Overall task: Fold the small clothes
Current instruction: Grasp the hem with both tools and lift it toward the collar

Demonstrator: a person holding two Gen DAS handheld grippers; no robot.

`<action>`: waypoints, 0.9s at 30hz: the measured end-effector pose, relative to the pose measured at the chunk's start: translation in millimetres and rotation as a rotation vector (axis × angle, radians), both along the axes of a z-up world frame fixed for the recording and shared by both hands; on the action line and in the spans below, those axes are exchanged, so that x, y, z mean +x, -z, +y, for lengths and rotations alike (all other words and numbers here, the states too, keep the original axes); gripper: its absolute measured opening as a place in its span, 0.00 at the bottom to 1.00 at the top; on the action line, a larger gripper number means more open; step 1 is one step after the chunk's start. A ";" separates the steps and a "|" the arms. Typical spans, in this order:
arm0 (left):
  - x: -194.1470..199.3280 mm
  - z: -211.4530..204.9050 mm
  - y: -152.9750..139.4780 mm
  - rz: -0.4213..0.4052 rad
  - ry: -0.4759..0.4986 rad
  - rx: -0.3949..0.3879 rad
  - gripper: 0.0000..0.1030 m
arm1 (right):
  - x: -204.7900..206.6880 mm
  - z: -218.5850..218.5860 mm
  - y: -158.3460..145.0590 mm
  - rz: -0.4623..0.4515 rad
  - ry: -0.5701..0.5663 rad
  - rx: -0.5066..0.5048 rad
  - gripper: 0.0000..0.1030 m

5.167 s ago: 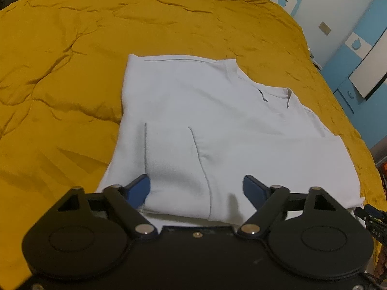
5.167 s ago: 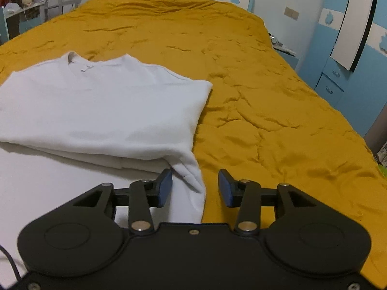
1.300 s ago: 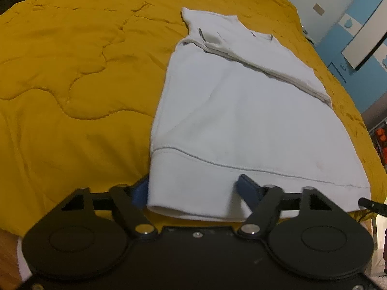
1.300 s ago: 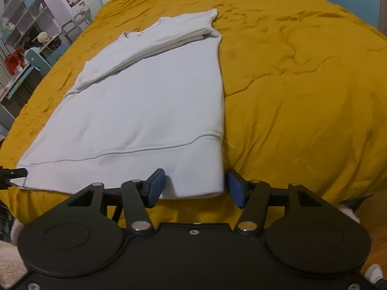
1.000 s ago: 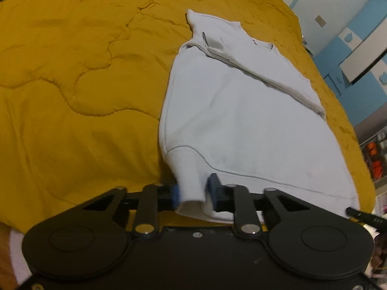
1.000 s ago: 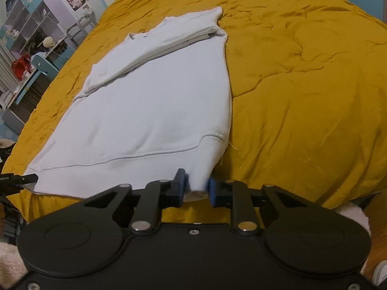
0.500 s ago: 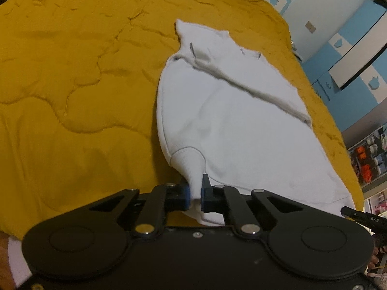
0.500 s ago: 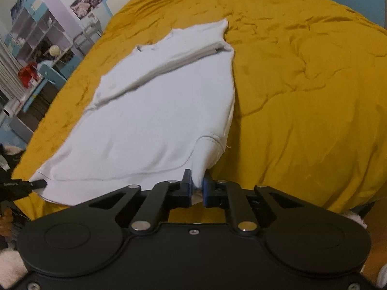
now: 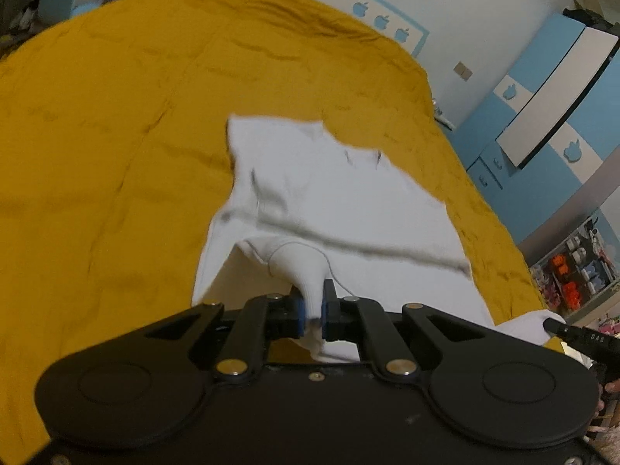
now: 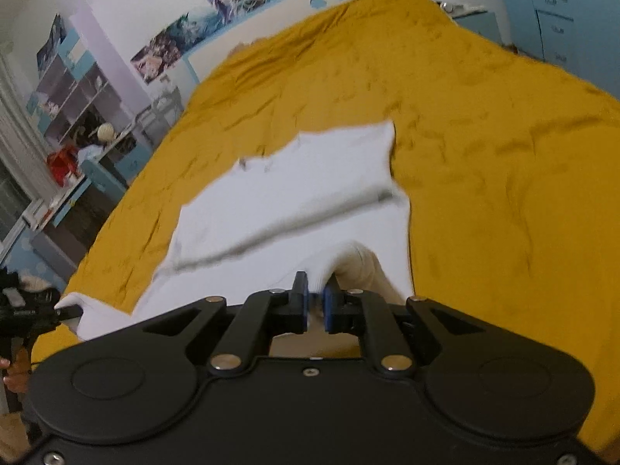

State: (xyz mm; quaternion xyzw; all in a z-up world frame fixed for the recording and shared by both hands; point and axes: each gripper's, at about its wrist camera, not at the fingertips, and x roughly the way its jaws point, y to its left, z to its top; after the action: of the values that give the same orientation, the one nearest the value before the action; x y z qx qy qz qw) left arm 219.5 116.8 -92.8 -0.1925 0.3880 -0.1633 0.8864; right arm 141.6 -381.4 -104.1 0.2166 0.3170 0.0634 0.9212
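Nearest, left gripper (image 9: 313, 312) and right gripper (image 10: 316, 307) each pinch a hem corner of the white sweatshirt (image 9: 341, 197), raised off the yellow bedspread (image 9: 97, 155). Long axis runs away from both cameras, collar at the far end, lying flat toward the headboard (image 10: 271, 11).

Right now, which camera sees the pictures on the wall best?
The right wrist view: the posters hang plainly on the wall past the yellow bed. The left wrist view shows none of them, only the headboard's apple shapes.
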 end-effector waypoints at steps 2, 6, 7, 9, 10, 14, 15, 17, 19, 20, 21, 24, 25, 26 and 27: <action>27.4 -2.8 -4.6 -0.012 0.004 -0.004 0.05 | 29.1 -5.1 -5.5 -0.013 0.014 0.007 0.08; 94.8 -11.1 -9.4 -0.028 0.008 0.000 0.05 | 92.6 -17.2 -11.7 -0.031 0.041 0.031 0.08; 109.8 -13.2 -9.0 -0.032 0.011 0.003 0.05 | 111.6 -19.3 -12.9 -0.035 0.046 0.029 0.08; 145.4 -17.9 -5.3 -0.035 0.010 0.009 0.05 | 145.0 -22.6 -13.1 -0.041 0.051 0.025 0.08; 162.3 -18.3 -2.1 -0.030 0.009 0.008 0.05 | 163.4 -23.9 -12.3 -0.041 0.059 0.028 0.08; 223.0 -22.6 16.9 -0.014 -0.002 0.009 0.05 | 221.2 -30.0 -1.7 -0.038 0.079 0.047 0.07; 237.5 -23.5 22.6 -0.008 -0.003 0.009 0.05 | 234.2 -29.9 2.3 -0.039 0.082 0.045 0.07; 260.2 -27.0 37.4 0.008 -0.008 0.021 0.05 | 259.5 -30.1 12.1 -0.025 0.086 0.039 0.07; 279.4 -31.5 53.1 0.033 -0.013 0.031 0.05 | 285.5 -30.5 24.2 -0.001 0.085 0.027 0.07; 288.2 -32.4 61.4 0.047 -0.014 0.035 0.05 | 294.5 -29.6 30.0 0.010 0.085 0.016 0.07; 296.1 -33.1 69.1 0.056 -0.017 0.041 0.05 | 304.7 -28.4 37.1 0.021 0.083 0.004 0.07; 312.7 -37.1 84.1 0.075 -0.023 0.048 0.05 | 329.2 -30.5 51.1 0.048 0.090 -0.010 0.07; 318.1 -38.6 87.3 0.077 -0.022 0.055 0.06 | 335.4 -31.2 55.5 0.056 0.096 -0.010 0.07; 321.3 -40.6 88.7 0.077 -0.018 0.067 0.10 | 339.6 -32.3 58.6 0.061 0.103 -0.009 0.07; 325.9 -41.4 89.6 0.076 -0.038 0.089 0.20 | 343.3 -33.3 61.5 0.066 0.112 -0.008 0.07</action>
State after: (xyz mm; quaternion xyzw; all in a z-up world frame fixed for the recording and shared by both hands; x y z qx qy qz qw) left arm 545.4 75.4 -182.3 -0.1661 0.4246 -0.1217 0.8816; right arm 484.9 -414.7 -165.6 0.2321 0.3348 0.0032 0.9133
